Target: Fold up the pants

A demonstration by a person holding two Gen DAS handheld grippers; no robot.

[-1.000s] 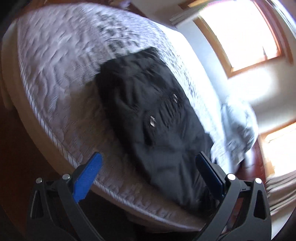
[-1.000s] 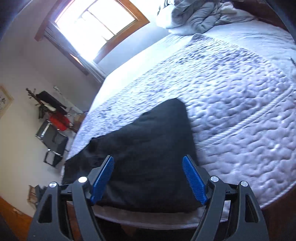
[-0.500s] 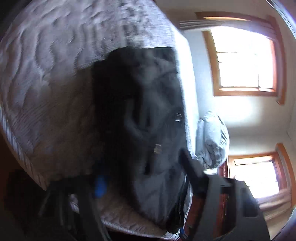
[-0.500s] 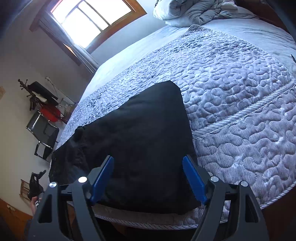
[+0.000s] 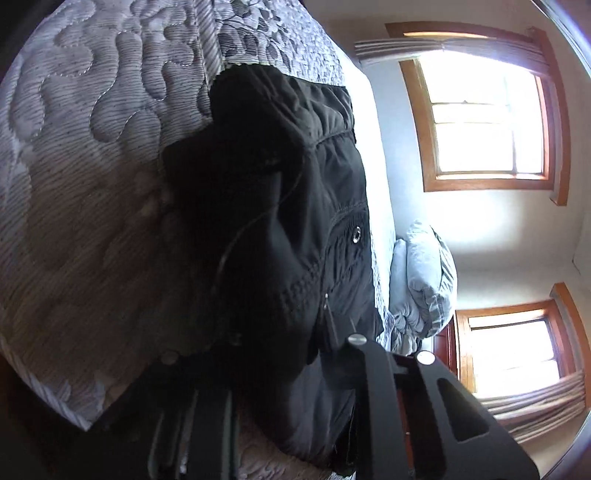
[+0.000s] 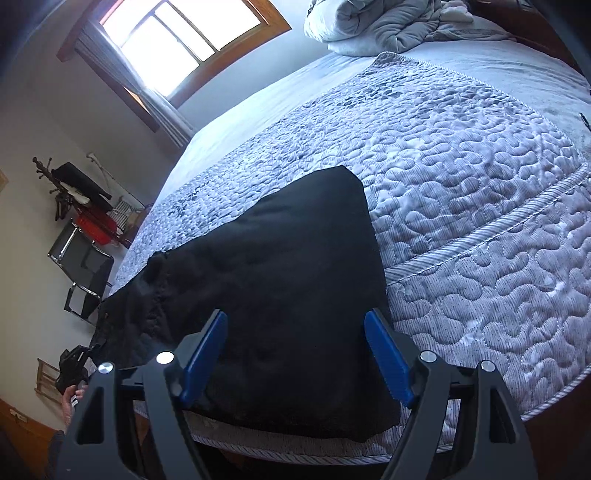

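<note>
Black pants lie on the quilted mattress near its front edge. My right gripper is open, its blue pads either side of the leg end, just above the cloth. In the left wrist view the waistband end of the pants, with its metal eyelet, fills the middle. My left gripper is pushed into the fabric; its fingertips are hidden by black cloth, so I cannot tell how the jaws stand. The left gripper also shows small at the waist end in the right wrist view.
A crumpled grey duvet lies at the head of the bed. Windows are behind. A coat stand and a chair stand by the wall on the far side. The mattress edge runs just below my right gripper.
My left gripper has swung in and dropped onto the waistband; its blue pads have gone out of sight under the cloth. My right gripper has lowered slightly towards the leg end.
</note>
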